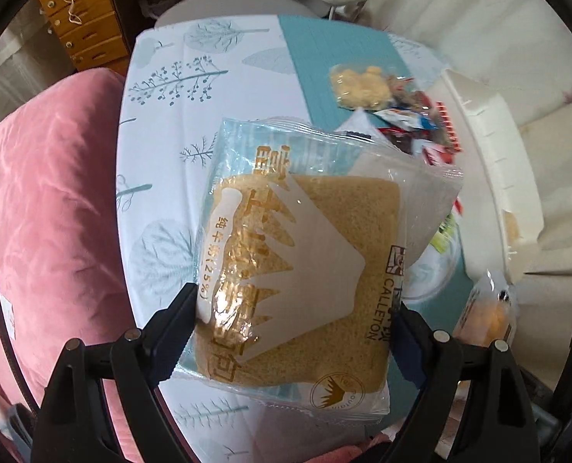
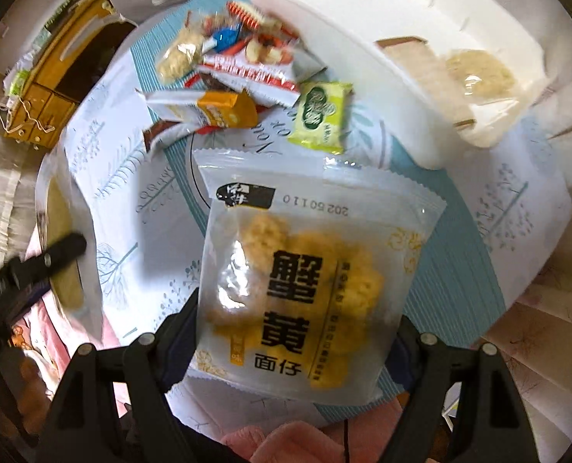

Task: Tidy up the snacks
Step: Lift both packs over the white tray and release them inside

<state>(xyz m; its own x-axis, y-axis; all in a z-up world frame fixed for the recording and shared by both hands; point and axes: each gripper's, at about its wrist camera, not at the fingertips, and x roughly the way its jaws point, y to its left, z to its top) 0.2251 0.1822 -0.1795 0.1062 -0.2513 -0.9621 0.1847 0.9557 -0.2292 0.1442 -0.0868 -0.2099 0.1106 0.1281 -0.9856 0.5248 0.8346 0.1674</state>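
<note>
My left gripper (image 1: 297, 332) is shut on a clear-wrapped bread slice packet (image 1: 301, 254), held above the round table. My right gripper (image 2: 297, 343) is shut on a white packet of yellow crab-roe noodle snacks (image 2: 309, 281), held above the table. A pile of small snack packets (image 2: 239, 65) lies on the teal mat; it also shows in the left wrist view (image 1: 405, 119). A green-yellow packet (image 2: 320, 115) lies beside the pile. A white basket (image 2: 363, 58) at the right holds a bread packet (image 2: 417, 65) and a noodle snack (image 2: 478, 73).
The table wears a white leaf-print cloth (image 1: 162, 115) with a teal mat (image 1: 336, 61). A pink cushion (image 1: 46, 208) lies left of the table. A wooden drawer unit (image 1: 85, 27) stands behind. The left gripper's finger (image 2: 54, 254) shows in the right wrist view.
</note>
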